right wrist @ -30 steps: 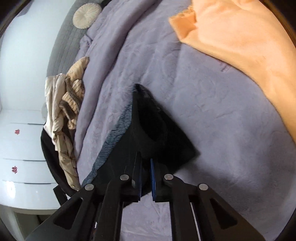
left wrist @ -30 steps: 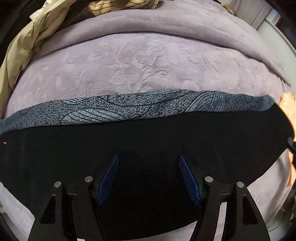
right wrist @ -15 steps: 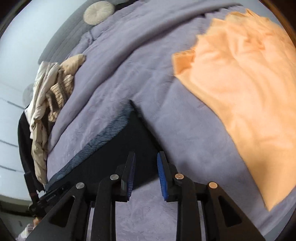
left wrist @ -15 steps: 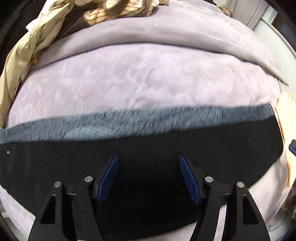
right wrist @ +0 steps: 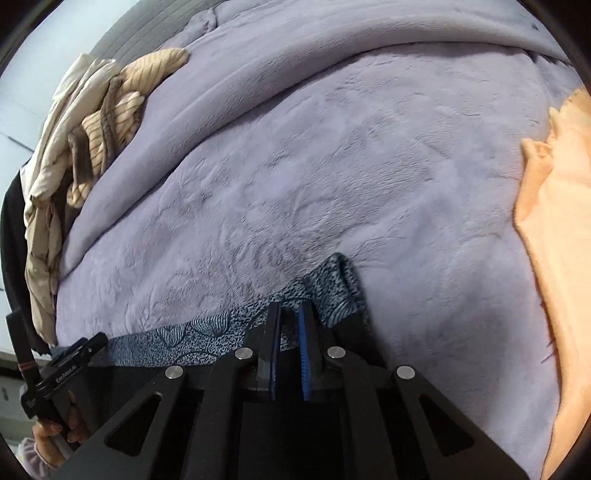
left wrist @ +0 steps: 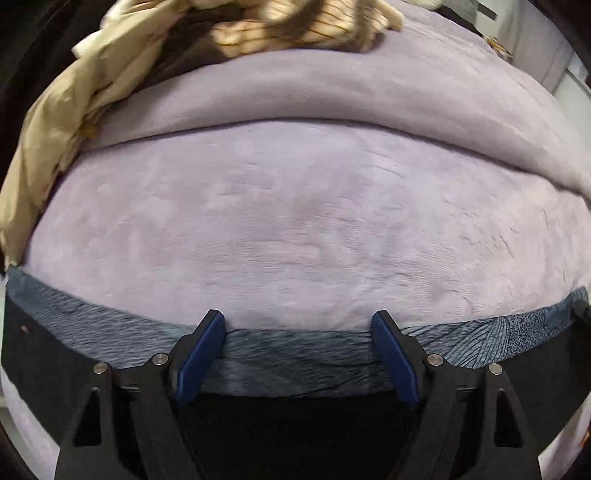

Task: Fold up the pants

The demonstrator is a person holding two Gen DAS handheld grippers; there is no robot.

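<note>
Closing on the patterned hem of the pants (right wrist: 332, 291), the right gripper (right wrist: 290, 314) pinches fabric between its fingers. The left gripper (left wrist: 297, 325) is opening, straddling the same edge ungripped. Next, presumably: left fingers pinch, then both carry the fold across.

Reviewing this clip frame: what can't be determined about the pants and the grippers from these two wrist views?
- Black pants with a grey patterned band: left wrist view, the lower part is hidden behind the opening left gripper; legs run past both side edges.
- Right gripper: right wrist view, jaws closing over the band's corner; whether the pads press it is unclear.
- Beige striped clothing pile: left wrist view, motion-blurred.
- Orange cloth: cut off by the right edge.
</note>
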